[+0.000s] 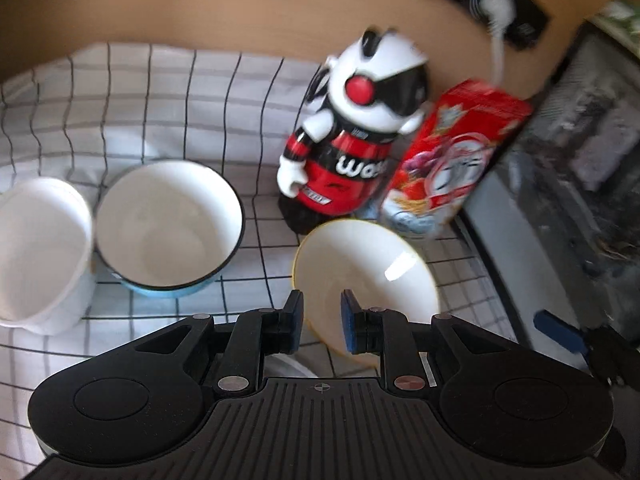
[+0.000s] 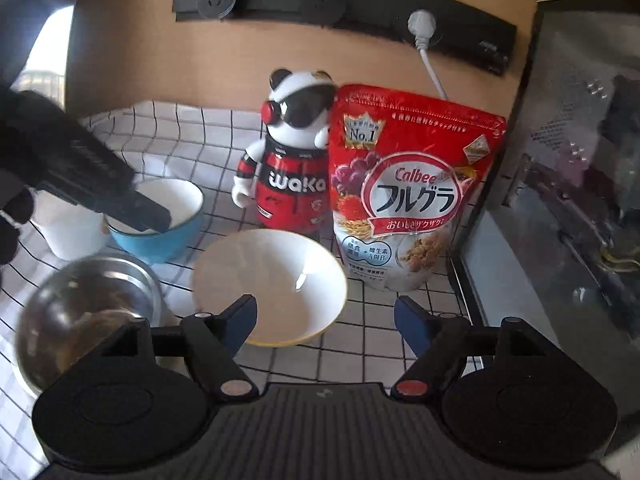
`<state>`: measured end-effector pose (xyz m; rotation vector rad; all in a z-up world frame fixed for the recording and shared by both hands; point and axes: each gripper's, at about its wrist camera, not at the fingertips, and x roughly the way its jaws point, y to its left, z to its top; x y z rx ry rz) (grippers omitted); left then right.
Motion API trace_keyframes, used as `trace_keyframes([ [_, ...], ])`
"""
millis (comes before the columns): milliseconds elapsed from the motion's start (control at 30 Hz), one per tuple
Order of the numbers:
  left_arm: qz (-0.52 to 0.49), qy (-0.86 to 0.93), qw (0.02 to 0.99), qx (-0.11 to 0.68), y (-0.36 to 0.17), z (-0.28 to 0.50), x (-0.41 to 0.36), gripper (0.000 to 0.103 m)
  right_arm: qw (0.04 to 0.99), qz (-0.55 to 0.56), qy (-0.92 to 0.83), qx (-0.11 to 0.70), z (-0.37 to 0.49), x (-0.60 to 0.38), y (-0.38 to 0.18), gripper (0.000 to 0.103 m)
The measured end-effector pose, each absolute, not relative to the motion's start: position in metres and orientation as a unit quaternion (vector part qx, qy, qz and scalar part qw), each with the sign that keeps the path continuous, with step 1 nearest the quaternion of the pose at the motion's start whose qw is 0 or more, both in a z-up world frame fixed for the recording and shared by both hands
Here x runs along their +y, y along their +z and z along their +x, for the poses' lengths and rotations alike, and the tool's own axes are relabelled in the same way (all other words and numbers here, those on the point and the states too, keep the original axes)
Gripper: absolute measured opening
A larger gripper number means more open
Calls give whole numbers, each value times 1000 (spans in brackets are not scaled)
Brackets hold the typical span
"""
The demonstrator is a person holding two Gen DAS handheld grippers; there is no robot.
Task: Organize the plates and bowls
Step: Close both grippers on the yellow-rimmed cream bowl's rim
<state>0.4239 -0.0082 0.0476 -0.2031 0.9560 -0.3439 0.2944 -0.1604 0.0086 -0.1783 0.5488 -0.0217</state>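
A white bowl with a yellow rim point(image 1: 372, 276) point(image 2: 276, 280) sits on the checked cloth in front of a bear figure. To its left are a blue enamel bowl point(image 1: 168, 224) point(image 2: 176, 208), a white cup point(image 1: 36, 248) point(image 2: 68, 232) and a steel bowl point(image 2: 80, 308). My left gripper point(image 1: 323, 318) hangs in the air with a narrow gap and nothing between its pads. In the right wrist view its tip point(image 2: 158, 218) is over the blue bowl. My right gripper point(image 2: 326, 322) stands wide open at the yellow-rimmed bowl's near rim, gripping nothing.
The bear figure point(image 2: 292, 168) and a red cereal bag point(image 2: 412, 200) stand against the back wall. A dark appliance point(image 2: 580, 160) closes off the right side. A power strip point(image 2: 340, 12) with a white plug runs along the wall. A gloved hand point(image 2: 12, 220) shows at far left.
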Motion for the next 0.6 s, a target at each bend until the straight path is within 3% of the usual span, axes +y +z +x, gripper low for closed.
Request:
trace_keyframes([
  [167,-107,-133,858,485,28,449,-25,22,945,26,32,324,326,-207,-11,75],
  [267,-105,-102,851,504,17,464,-25,22,937,59,43,343,341,-224,-20,67],
  [600,-123,-77,816,560,-23,504,-34,22,911,155,71,374,393,-249,-28,67],
])
